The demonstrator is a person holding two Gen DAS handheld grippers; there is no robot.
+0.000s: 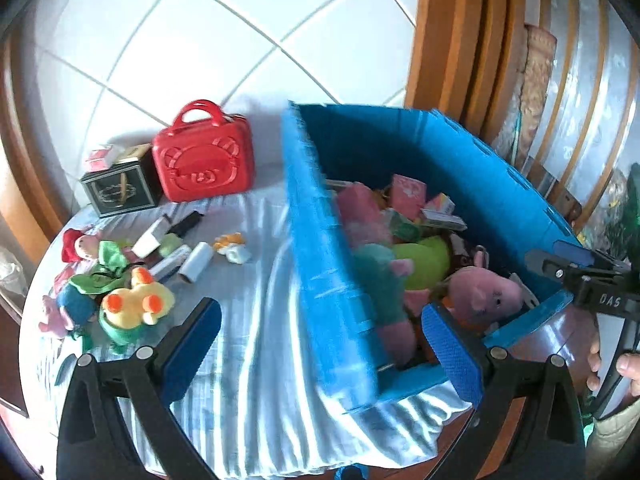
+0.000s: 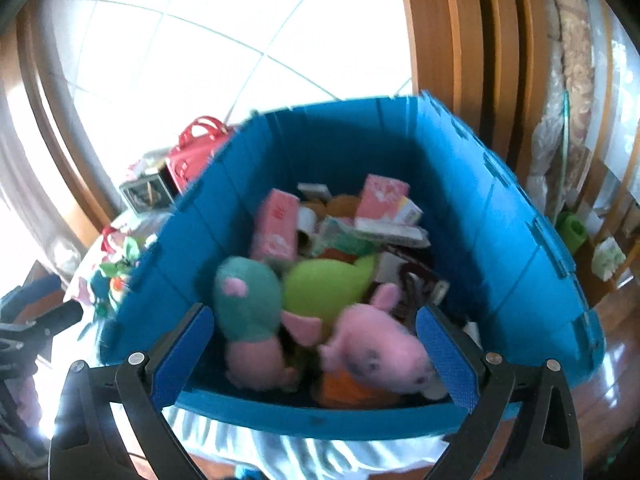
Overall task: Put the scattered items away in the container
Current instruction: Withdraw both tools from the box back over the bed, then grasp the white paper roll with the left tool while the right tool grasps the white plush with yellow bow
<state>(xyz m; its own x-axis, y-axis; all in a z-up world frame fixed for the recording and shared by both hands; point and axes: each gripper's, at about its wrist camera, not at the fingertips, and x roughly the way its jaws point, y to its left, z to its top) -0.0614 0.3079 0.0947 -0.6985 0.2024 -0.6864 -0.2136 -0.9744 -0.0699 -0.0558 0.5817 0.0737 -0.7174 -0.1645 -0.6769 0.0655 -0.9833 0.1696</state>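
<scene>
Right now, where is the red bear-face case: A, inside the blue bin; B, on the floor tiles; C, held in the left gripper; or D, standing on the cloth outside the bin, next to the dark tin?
D: the red bear-face case stands upright on the striped cloth, left of the blue bin and beside the dark tin; the left gripper is open and holds nothing.

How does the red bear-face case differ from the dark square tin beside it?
The glossy red plastic case with a bear face is larger and has rounded corners; the dark square tin with gold trim is smaller and boxy. The case has top handles, while the tin carries a small pink box on top. Both stand on the striped cloth, outside the blue bin.
</scene>
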